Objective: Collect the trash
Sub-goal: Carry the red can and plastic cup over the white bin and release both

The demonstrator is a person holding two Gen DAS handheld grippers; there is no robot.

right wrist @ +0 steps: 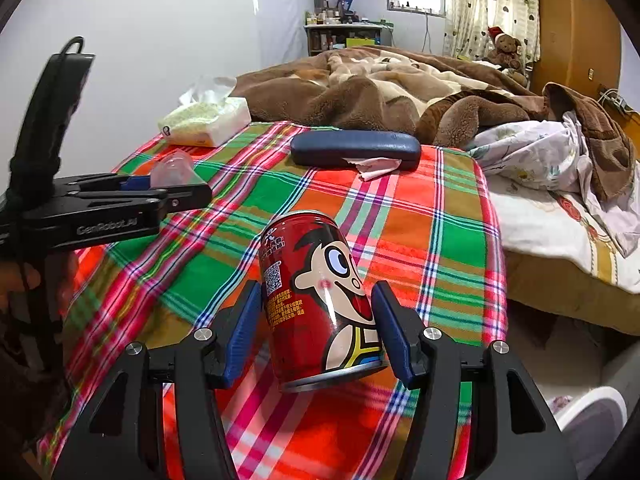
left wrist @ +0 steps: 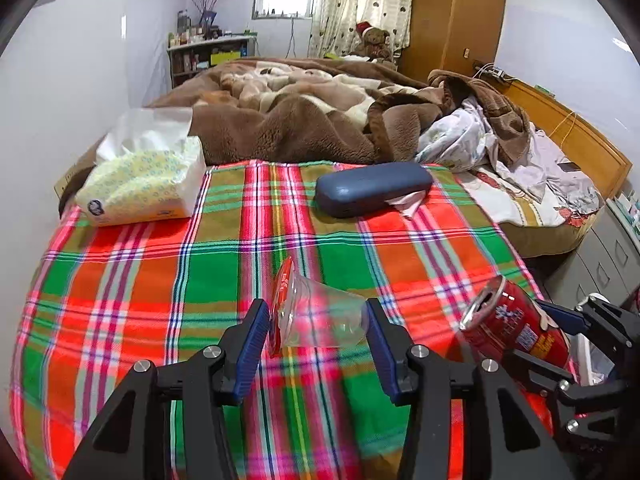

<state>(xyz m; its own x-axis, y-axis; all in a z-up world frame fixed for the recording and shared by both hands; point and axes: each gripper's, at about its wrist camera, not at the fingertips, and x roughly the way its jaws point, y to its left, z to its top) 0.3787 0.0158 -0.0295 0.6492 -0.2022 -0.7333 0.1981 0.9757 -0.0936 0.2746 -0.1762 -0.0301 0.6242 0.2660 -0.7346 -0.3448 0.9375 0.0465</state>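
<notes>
A clear plastic cup (left wrist: pixel 320 314) with a red rim lies on its side on the plaid cloth (left wrist: pixel 160 280), between the blue pads of my left gripper (left wrist: pixel 316 332); the jaws stand wide and do not press it. The cup also shows in the right wrist view (right wrist: pixel 176 170). A red cartoon drink can (right wrist: pixel 320 300) lies between the pads of my right gripper (right wrist: pixel 318 328), which flank it with small gaps. The can also shows in the left wrist view (left wrist: pixel 516 324). A crumpled tissue (left wrist: pixel 408 202) sticks out from under a dark blue glasses case (left wrist: pixel 372 190).
A tissue pack (left wrist: pixel 144 176) sits at the cloth's far left. A brown blanket (left wrist: pixel 304 112) and rumpled sheets (left wrist: pixel 500 152) cover the bed behind. A wooden headboard (left wrist: pixel 576 136) and drawers (left wrist: pixel 608 264) are to the right. A white bin rim (right wrist: pixel 592 412) shows low right.
</notes>
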